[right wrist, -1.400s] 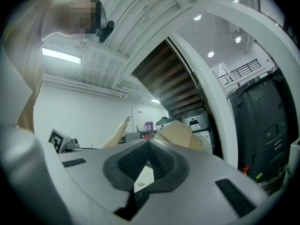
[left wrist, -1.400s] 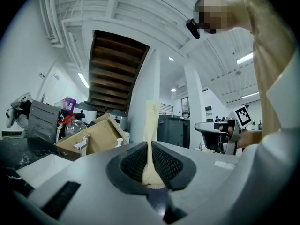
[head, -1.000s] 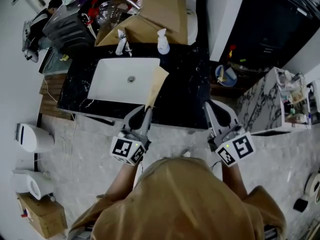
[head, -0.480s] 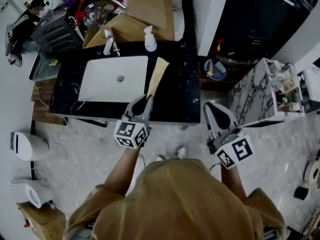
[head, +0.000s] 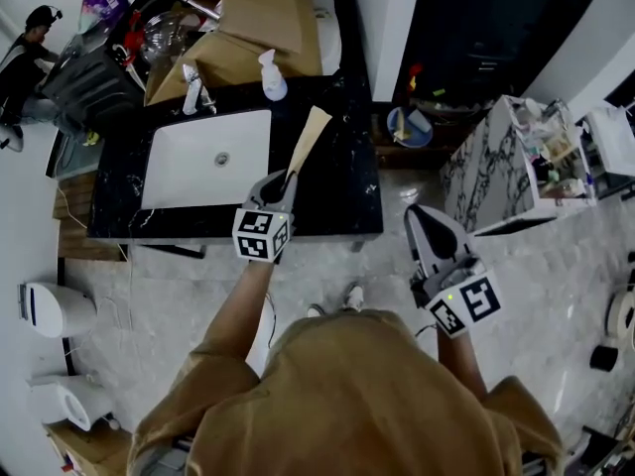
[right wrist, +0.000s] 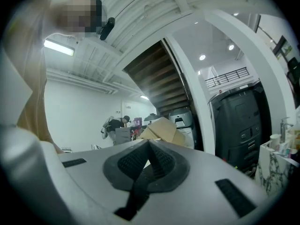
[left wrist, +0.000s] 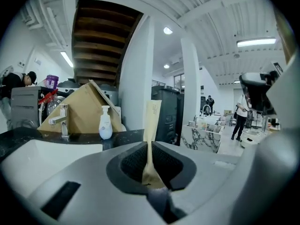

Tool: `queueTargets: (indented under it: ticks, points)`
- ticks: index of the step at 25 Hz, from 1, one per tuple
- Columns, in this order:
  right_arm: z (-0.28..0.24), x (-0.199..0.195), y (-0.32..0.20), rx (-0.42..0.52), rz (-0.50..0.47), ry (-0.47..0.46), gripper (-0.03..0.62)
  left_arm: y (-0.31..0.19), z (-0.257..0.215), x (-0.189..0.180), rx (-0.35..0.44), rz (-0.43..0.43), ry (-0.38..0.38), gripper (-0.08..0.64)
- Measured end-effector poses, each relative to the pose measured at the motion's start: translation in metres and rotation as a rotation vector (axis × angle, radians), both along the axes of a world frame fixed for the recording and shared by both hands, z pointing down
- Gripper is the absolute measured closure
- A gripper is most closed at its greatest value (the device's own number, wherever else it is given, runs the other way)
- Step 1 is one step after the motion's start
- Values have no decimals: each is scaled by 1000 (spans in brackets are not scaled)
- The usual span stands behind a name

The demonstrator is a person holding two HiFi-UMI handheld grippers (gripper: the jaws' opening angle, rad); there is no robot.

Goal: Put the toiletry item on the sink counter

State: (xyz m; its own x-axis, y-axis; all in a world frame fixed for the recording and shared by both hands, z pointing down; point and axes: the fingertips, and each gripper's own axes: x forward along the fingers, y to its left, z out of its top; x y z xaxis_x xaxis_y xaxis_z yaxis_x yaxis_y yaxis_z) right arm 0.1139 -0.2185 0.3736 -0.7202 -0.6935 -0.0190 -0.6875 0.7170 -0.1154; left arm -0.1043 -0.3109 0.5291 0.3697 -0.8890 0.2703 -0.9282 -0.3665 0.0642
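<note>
A flat tan tube (head: 306, 139) sticks out of my left gripper (head: 289, 178), which is shut on its lower end. It hangs above the black sink counter (head: 342, 181), just right of the white basin (head: 203, 157). In the left gripper view the tube (left wrist: 152, 118) stands upright between the pads, the left gripper (left wrist: 150, 146) pointing at a white pump bottle (left wrist: 105, 123) and the faucet (left wrist: 62, 123). My right gripper (head: 422, 216) hangs over the floor, right of the counter. In its own view the right gripper (right wrist: 149, 145) is shut with nothing in it.
A white pump bottle (head: 268, 75) and a faucet (head: 191, 89) stand at the counter's back edge, with a cardboard box (head: 248, 23) behind them. A marble-patterned cabinet (head: 491, 172) stands at the right, a blue bowl (head: 409, 127) beside it. A person (head: 25, 53) is at the far left.
My left gripper has carried the tube forward over the counter, beside the basin. The right gripper has shifted slightly and stays over the floor.
</note>
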Motion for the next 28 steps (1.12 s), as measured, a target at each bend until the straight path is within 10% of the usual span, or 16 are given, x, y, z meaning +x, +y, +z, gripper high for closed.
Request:
queueTargets:
  ticks: [12,28]
  points:
    - [-1,16,3,6,34,-11,591,-24,69,20,-178,110,-208,532]
    - [8,22,6,-13,61,-22,591,-48,111,14,-382,116,-285,532]
